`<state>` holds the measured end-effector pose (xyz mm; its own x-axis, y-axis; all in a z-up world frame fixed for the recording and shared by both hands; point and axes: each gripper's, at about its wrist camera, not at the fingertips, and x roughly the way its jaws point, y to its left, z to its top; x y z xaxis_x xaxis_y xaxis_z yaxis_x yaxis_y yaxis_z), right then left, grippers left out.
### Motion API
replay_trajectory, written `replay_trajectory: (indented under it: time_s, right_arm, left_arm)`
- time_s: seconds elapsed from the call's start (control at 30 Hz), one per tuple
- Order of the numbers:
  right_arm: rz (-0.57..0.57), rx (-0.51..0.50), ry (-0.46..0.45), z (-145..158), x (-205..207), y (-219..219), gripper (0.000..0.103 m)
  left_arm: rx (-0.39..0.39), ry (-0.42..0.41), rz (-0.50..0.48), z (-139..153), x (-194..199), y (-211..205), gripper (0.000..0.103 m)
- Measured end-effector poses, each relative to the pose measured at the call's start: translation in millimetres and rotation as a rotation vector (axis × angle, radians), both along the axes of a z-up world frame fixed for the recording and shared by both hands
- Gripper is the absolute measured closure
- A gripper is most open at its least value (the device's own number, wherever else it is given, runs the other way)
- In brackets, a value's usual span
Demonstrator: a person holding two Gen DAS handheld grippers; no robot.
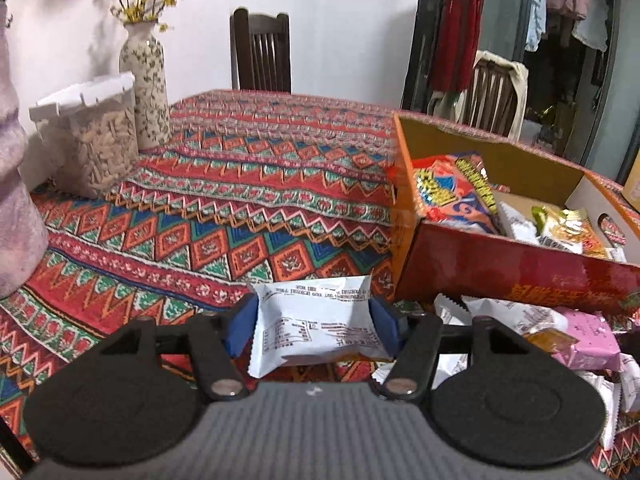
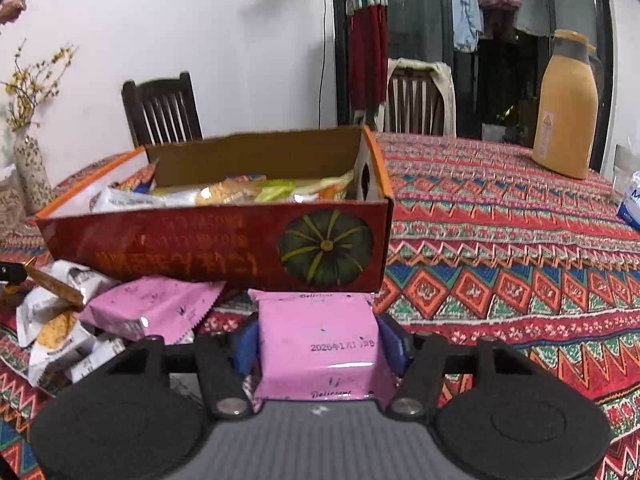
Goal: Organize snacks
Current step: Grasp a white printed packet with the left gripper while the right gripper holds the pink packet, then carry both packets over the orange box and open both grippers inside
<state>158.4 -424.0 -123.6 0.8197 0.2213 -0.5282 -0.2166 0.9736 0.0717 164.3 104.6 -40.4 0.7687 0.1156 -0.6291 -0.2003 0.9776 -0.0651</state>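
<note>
Left gripper (image 1: 315, 326): we've got it clamped on a white packet (image 1: 318, 328), blue pads pressing both sides, pointing down at the cloth (image 1: 240, 184); print too small to read.
Right gripper (image 2: 318, 344): we're clamped on a pink packet (image 2: 318, 344), tilted down; we read "Delicious" and a date starting 2026.
Pile (image 2: 80, 320): loose packets just before the box, partly cut off by our rig.
Box (image 2: 224, 248): red, pumpkin picture, gold lettering blurred; snacks inside, half hidden by its wall.
Far: vase (image 1: 146, 84), jug (image 2: 566, 104).
</note>
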Motion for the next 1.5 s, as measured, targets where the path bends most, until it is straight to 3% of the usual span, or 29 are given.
replay_trajectory:
  time_s: [0.43, 0.77, 1.07, 1.3, 1.5]
  right_arm:
    - [-0.002, 0.035, -0.148, 37.9, -21.8, -8.9, 0.042]
    - [0.032, 0.032, -0.24, 81.2, 8.0, 11.3, 0.042]
    - [0.042, 0.048, -0.217, 90.9, 64.8, 38.0, 0.042]
    - [0.039, 0.074, -0.17, 73.2, 100.1, 47.2, 0.042]
    - [0.043, 0.066, -0.114, 61.2, 111.3, 47.6, 0.042]
  left_arm:
    - [0.012, -0.202, -0.06, 57.8, -23.7, -19.9, 0.04]
    - [0.025, -0.284, -0.137, 87.6, 5.0, -60.4, 0.039]
    - [0.029, -0.299, -0.173, 85.7, 51.4, -90.9, 0.039]
    - [0.027, -0.309, -0.148, 63.5, 89.1, -104.5, 0.039]
    - [0.027, -0.266, -0.165, 46.6, 101.7, -101.4, 0.038]
